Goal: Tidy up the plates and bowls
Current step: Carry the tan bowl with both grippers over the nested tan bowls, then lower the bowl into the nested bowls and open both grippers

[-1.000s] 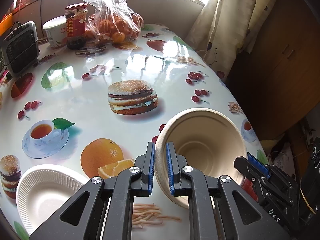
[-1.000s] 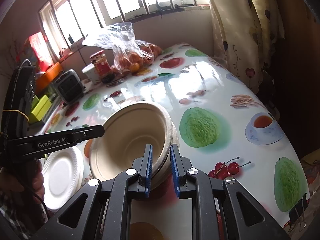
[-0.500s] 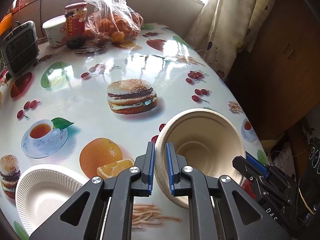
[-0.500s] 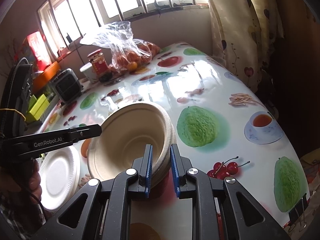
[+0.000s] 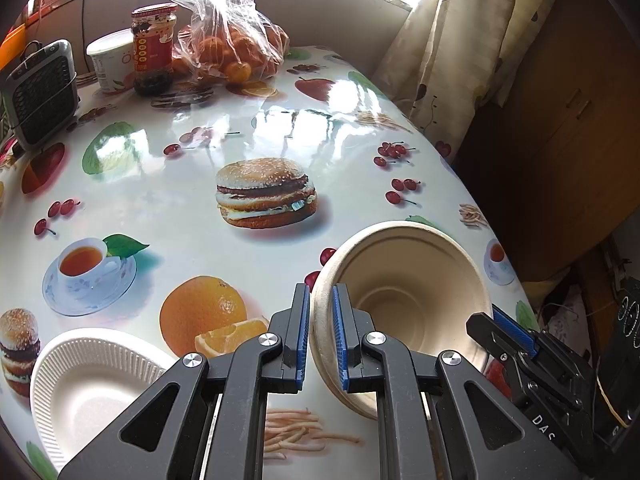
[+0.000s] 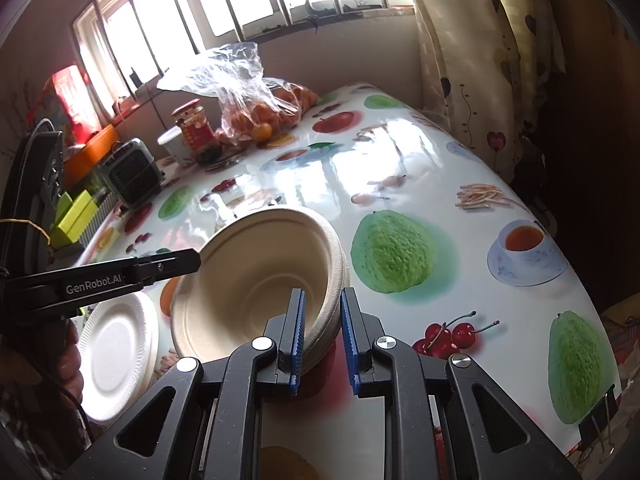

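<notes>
Seen from the left wrist: left tongs (image 5: 321,294) at 6 o'clock, clamped shut on the near-left rim of a beige paper bowl (image 5: 404,292), blue pads pressing the rim from inside and outside. Bowl tilted, mouth facing the camera, low over the near-right edge of the table (image 5: 200,128), toward 4 o'clock. At 4 o'clock, right tongs (image 5: 500,330) pinching the opposite side of the same rim. White ribbed plate (image 5: 92,384) at 8 o'clock, flat on the printed tablecloth, well apart from the bowl. Far across the table at 12 o'clock, a clear bag of oranges (image 5: 228,44); just beside it at 11 o'clock, a red-labelled jar (image 5: 154,48) and a white tub (image 5: 110,60); a small grey heater (image 5: 44,92) at 10 o'clock. Curtain (image 5: 440,60) at 1 o'clock, past the table's edge. Seen from the right wrist: right tongs (image 6: 323,296) at 6 o'clock, closed on the bowl's (image 6: 248,280) right rim, which looks layered, as of nested bowls. Left tongs (image 6: 176,264) reaching in from 9 o'clock onto the far-left rim. White plates (image 6: 116,344) stacked at 8 o'clock, beside the bowl; hard to tell whether the bowl's low edge touches the table.
</notes>
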